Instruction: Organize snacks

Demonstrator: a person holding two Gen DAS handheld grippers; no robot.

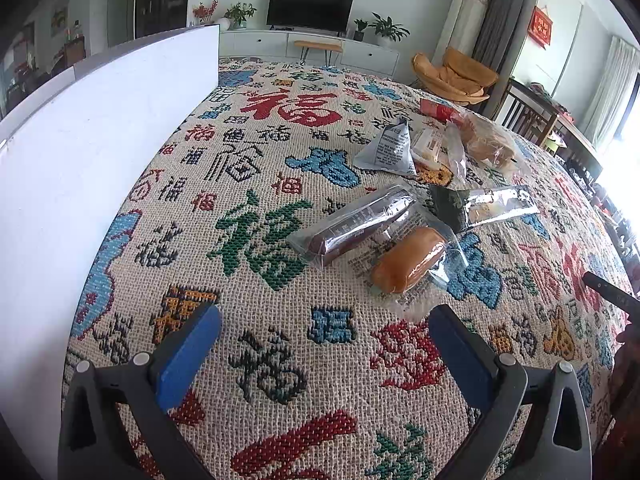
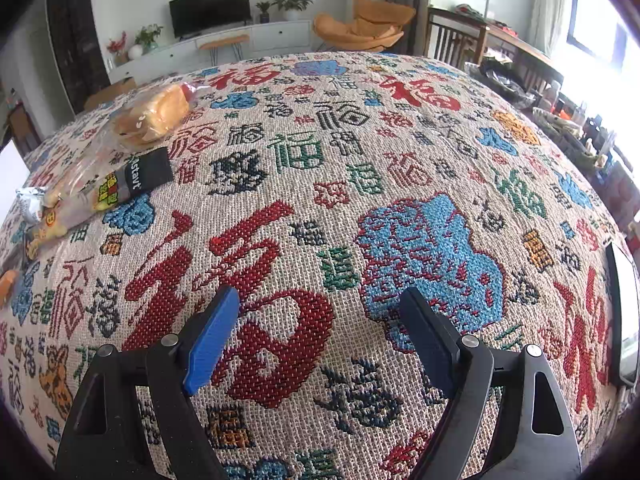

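Task status: at or near the start, judging by the layout. Nothing appears sorted.

Left gripper [image 1: 324, 322]: jaws spread wide, holding nothing, hovering low over the cloth [image 1: 280, 152]. Right gripper [image 2: 320, 312]: likewise released and empty, over a bare stretch of cloth with no snack between its fingers.

Snacks, left wrist view: all lie loose on the cloth, ahead and to the right of the left gripper. Nearest is the bun [image 1: 408, 260] in a clear wrapper, just beyond the right finger. Touching it on the far side, the dark bar [image 1: 356, 224] in clear film. Beyond those, a green packet [image 1: 448, 204] and a silver pack [image 1: 500, 204], overlapping. Farther back, a grey triangular pouch [image 1: 390, 148], a small cake pack [image 1: 430, 146] and bagged bread [image 1: 486, 142], bunched together; a red box [image 1: 436, 109] behind them.

A white box [image 1: 92, 152] stands at the left of the cloth; its inside is not visible, so whether anything is already in it cannot be told. Probably the destination, but that is a guess.

Remaining: every visible snack still to be picked and placed. The bun looks the likeliest first pick for the left gripper
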